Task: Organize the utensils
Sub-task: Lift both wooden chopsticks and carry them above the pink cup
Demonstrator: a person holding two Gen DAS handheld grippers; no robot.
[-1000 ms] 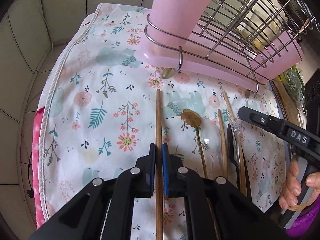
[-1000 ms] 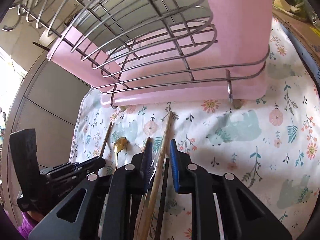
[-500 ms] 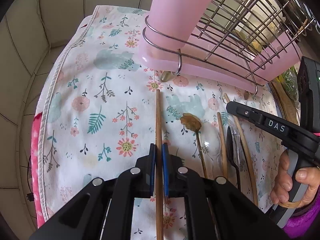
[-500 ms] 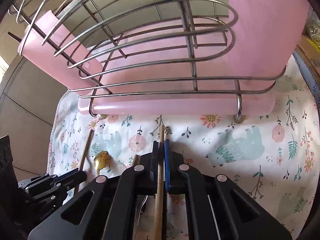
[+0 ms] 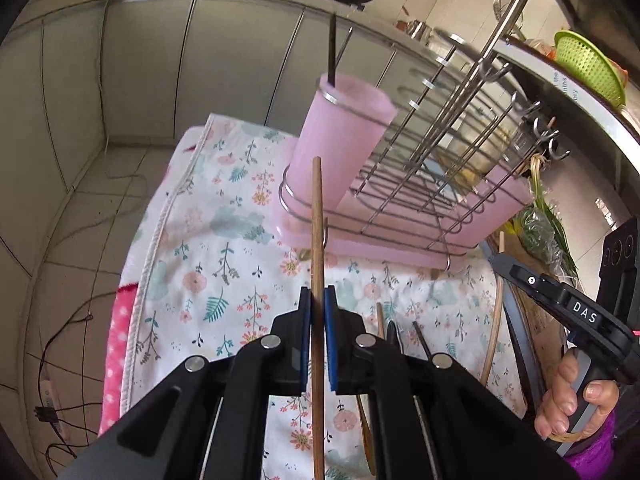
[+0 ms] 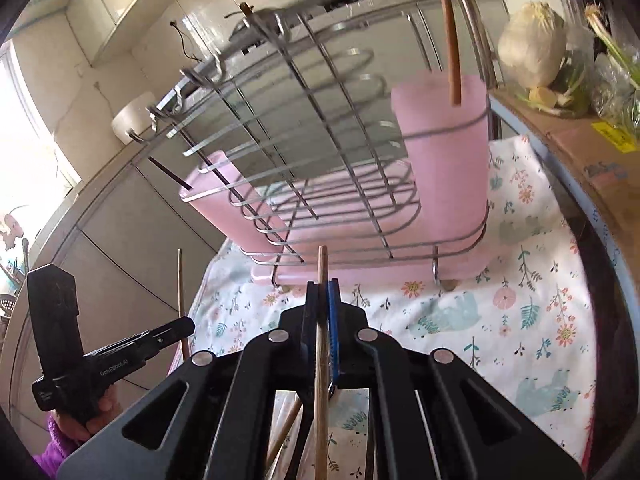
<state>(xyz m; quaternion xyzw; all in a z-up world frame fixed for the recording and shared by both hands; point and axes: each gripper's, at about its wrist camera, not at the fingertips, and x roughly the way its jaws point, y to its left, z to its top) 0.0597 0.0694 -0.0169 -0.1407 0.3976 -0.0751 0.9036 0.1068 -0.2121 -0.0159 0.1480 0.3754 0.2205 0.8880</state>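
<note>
My left gripper [image 5: 317,295] is shut on a wooden chopstick [image 5: 317,220], lifted above the floral cloth [image 5: 208,240], its tip pointing at the pink utensil cup [image 5: 340,140] of the wire dish rack [image 5: 452,152]. My right gripper [image 6: 323,289] is shut on another wooden chopstick [image 6: 322,264], also raised, facing the rack's other pink cup [image 6: 444,160], which holds a brown stick [image 6: 450,32]. The right gripper also shows in the left wrist view [image 5: 496,260], the left gripper in the right wrist view [image 6: 188,324]. More utensils [image 5: 384,328] lie on the cloth, mostly hidden behind my left gripper.
A dark utensil [image 5: 331,48] stands in the left cup. Vegetables [image 6: 532,48] and a cardboard box [image 6: 580,148] sit to the right of the rack. A green colander [image 5: 588,64] is on the counter. The floor with cables [image 5: 80,240] lies left of the table.
Both grippers have lifted their chopsticks off the cloth and tilted up, so the rack's cups and the kitchen behind now show. The right gripper closed on its chopstick a second ago.
</note>
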